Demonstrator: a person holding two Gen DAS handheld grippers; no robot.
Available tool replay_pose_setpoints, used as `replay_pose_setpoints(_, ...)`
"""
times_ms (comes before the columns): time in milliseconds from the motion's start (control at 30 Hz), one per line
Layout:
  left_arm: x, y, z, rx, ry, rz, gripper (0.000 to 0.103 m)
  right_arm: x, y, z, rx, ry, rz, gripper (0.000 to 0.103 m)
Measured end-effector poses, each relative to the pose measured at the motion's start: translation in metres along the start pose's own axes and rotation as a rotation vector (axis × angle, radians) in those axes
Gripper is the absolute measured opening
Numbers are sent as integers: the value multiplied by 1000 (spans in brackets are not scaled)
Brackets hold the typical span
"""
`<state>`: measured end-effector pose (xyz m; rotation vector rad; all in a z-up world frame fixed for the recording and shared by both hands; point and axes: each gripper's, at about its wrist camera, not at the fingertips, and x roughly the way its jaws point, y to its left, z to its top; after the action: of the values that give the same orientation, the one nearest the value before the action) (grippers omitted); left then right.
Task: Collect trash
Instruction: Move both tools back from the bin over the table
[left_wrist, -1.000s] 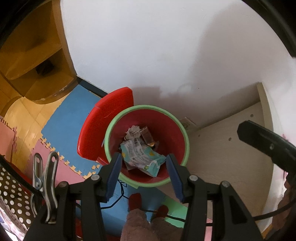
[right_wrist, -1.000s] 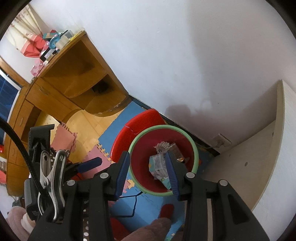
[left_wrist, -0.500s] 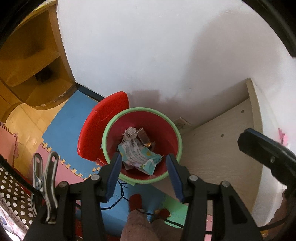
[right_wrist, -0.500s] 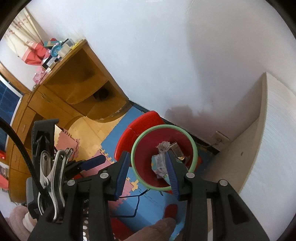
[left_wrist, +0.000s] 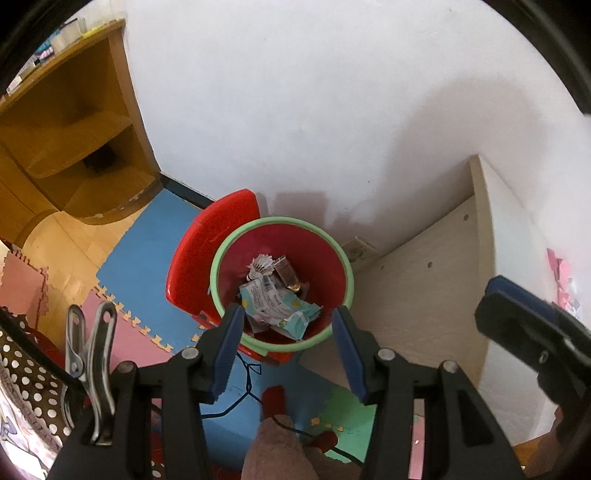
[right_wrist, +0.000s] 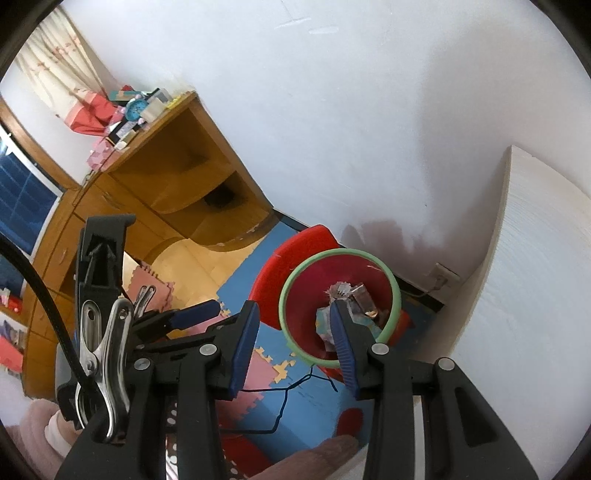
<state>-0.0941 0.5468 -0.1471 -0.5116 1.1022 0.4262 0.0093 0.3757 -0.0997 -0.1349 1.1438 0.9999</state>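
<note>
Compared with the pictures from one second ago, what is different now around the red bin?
Both cameras have pulled up and away: the red bin looks smaller and more wall shows. The left gripper and right gripper are open and empty, as before. Nothing was taken or released. The teal wrapper and other trash lie unchanged inside the bin, and the red lid is tilted open as before.

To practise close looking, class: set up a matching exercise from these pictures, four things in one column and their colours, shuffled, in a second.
Things:
1. bin rim
2. bin lid
3. wall
4. desk

Colours:
A. white
B. brown wood
C. green
D. red

Pairs: 1-C, 2-D, 3-A, 4-B
</note>
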Motion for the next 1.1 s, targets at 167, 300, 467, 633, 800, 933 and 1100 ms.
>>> replay_pose_setpoints(167,-27,-14,-11,15,-22,11,52,-23,3,-14,-16,-23,28,41)
replay_pose_setpoints(300,-48,-27,-21,27,-45,22,52,-46,1,-25,-29,-46,48,41)
replay_pose_setpoints(467,-75,-48,-37,34,-87,32,52,-74,-4,-39,-40,-75,67,41)
replay_pose_setpoints(633,-96,-70,-53,43,-106,18,52,-102,-12,-57,-44,-99,72,41)
replay_pose_setpoints(800,-114,-97,-70,72,-121,8,52,-134,-24,-77,-37,-125,72,41)
replay_pose_setpoints(933,-127,-123,-82,102,-131,7,52,-158,-37,-90,-19,-151,69,41)
replay_pose_setpoints(1100,-139,-162,-92,146,-148,-37,52,-194,-61,-108,28,-200,54,41)
